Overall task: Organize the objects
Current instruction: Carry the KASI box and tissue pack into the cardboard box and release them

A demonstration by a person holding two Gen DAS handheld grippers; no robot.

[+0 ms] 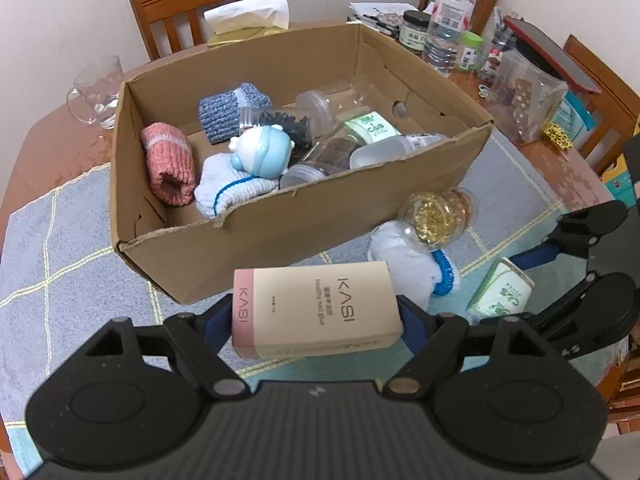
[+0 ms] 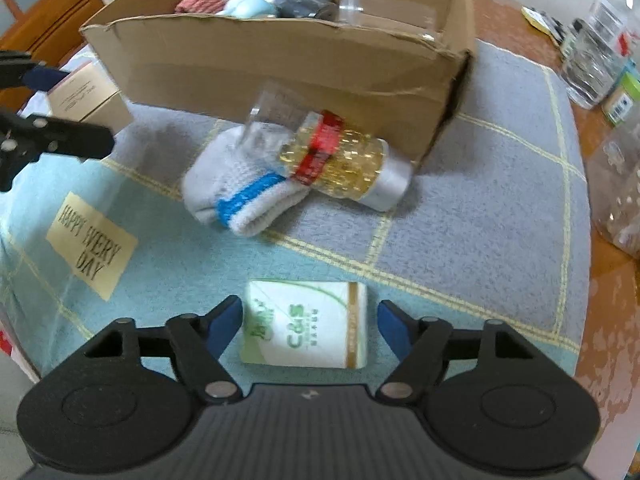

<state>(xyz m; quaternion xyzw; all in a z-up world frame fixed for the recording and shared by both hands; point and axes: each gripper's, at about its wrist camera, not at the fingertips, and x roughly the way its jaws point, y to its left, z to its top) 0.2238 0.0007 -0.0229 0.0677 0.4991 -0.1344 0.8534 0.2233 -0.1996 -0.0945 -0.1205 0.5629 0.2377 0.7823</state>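
My left gripper [image 1: 316,312] is shut on a pink and cream KASI box [image 1: 316,312], held just in front of the open cardboard box [image 1: 280,232]. That box holds knitted sleeves, a blue figurine and several clear jars. My right gripper [image 2: 310,312] points down over a green and white C&S box [image 2: 308,324] lying on the blue cloth. The C&S box lies between the blue pads, with a gap on the right side. A white sock with a blue stripe [image 2: 240,184] and a jar of gold beads [image 2: 340,164] lie beside the cardboard box.
A yellow "HAPPY EVERY DAY" note [image 2: 90,246] lies on the cloth at the left. Behind the cardboard box are a glass mug [image 1: 96,92], a tissue box [image 1: 248,12], a water bottle [image 1: 450,20] and a clear plastic container [image 1: 528,100]. Wooden chairs ring the table.
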